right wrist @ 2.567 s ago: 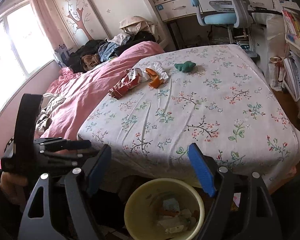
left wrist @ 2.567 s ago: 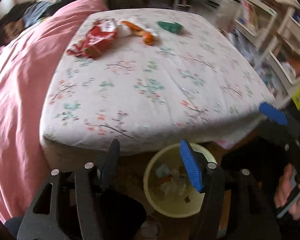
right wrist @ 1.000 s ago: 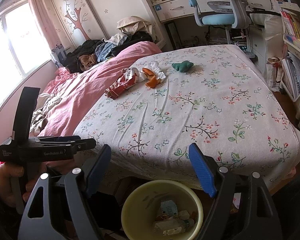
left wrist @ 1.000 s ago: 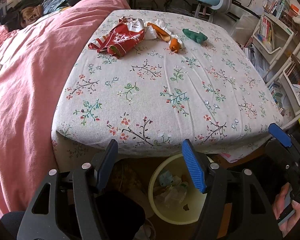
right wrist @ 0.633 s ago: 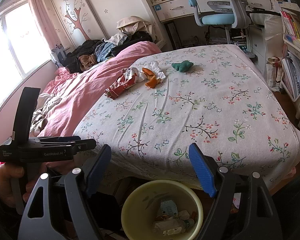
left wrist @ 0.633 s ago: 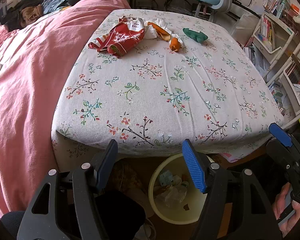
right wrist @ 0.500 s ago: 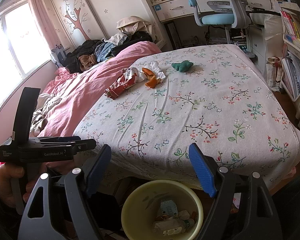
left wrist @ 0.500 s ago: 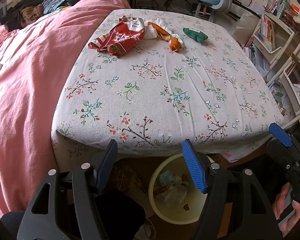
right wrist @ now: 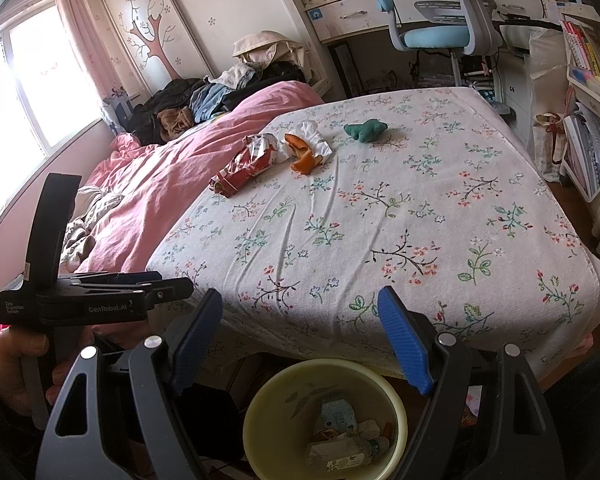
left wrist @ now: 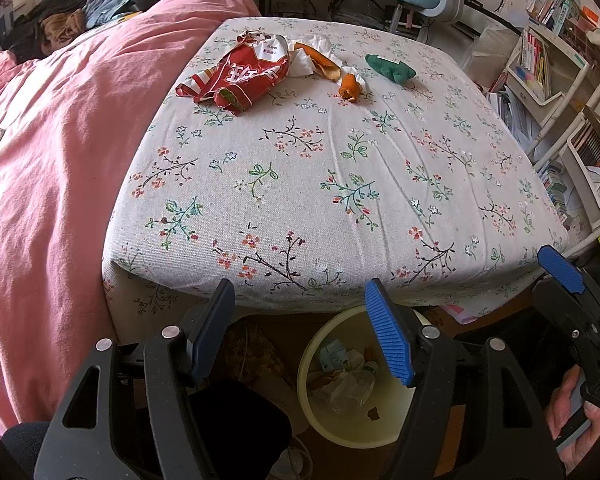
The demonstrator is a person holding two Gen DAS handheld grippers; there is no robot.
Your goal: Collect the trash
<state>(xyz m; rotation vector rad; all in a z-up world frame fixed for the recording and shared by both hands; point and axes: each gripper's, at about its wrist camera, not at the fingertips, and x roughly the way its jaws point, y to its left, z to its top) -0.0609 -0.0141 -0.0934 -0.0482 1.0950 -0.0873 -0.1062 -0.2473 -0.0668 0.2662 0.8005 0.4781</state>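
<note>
Both your left tongs (left wrist: 302, 332) and right tongs (right wrist: 302, 338) gape empty above the bin (right wrist: 260, 408), well short of the red wrapper (left wrist: 244, 78).

the flowered sheet (left wrist: 340, 184) lies bare across mid-frame; trash is bunched at upper centre, the pink quilt (left wrist: 60, 160) heaped left, shelves (left wrist: 560, 80) crowded right.
</note>
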